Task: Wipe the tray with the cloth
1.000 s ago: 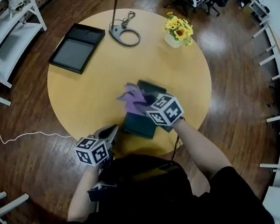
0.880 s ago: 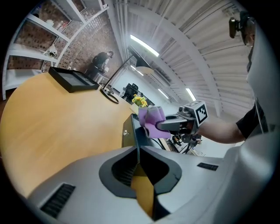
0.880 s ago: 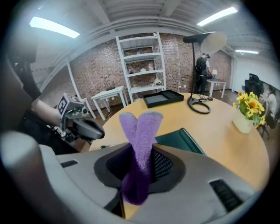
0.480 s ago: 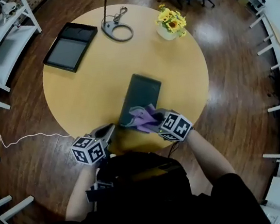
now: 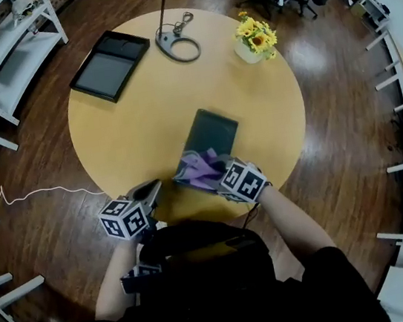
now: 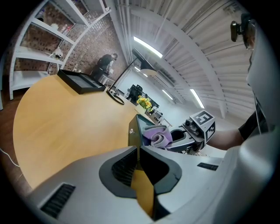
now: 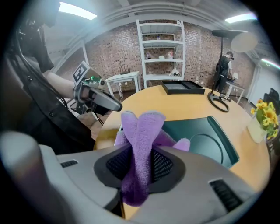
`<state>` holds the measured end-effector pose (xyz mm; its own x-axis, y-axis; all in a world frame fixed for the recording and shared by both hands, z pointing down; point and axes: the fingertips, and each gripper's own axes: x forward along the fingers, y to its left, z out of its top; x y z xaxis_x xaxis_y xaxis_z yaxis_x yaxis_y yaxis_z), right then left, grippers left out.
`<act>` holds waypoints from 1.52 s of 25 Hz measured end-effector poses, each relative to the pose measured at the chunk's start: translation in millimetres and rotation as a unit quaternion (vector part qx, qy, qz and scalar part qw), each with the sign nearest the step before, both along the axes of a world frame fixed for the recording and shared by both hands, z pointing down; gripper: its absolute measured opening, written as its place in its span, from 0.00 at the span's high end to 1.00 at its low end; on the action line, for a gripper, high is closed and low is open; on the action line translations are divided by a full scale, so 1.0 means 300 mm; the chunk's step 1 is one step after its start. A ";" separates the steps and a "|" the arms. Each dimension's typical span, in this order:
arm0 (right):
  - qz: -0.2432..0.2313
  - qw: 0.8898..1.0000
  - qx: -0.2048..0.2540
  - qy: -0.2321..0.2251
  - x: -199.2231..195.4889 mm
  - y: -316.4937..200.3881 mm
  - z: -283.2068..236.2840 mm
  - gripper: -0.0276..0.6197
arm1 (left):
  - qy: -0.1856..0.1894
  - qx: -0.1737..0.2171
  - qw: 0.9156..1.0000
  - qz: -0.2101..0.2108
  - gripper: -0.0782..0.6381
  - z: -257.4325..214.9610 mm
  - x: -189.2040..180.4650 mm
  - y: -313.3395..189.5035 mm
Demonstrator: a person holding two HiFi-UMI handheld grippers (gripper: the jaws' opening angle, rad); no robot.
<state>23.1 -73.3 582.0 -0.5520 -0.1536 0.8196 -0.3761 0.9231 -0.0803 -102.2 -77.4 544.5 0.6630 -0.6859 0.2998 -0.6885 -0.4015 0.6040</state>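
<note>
At the near end of the dark tray [image 5: 213, 127], on the round table [image 5: 129, 130], the purple cloth [image 5: 201, 165] is being clamped between the jaws of the right gripper [image 5: 217, 173]. The left gripper [image 5: 151, 192] is being held at the table's near edge, close to the tray's corner, jaws clenched on nothing.

Readable text: none in any view.
Marker cubes [image 5: 124, 219]: black-and-white square patterns, no letters or numbers.
Tray [image 6: 134, 133]: pale corner spot, too small to read.
</note>
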 end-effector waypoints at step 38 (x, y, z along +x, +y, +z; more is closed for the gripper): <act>0.305 0.938 0.053 -0.159 0.247 -0.429 -0.200 0.80 | -0.060 0.050 0.995 0.054 0.84 -0.067 0.111 -0.145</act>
<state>97.1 -201.9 521.9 -0.5493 -0.5904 0.5913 -0.8087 0.5538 -0.1983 -68.9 -120.8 524.4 0.6986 -0.6421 0.3157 -0.7025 -0.5314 0.4735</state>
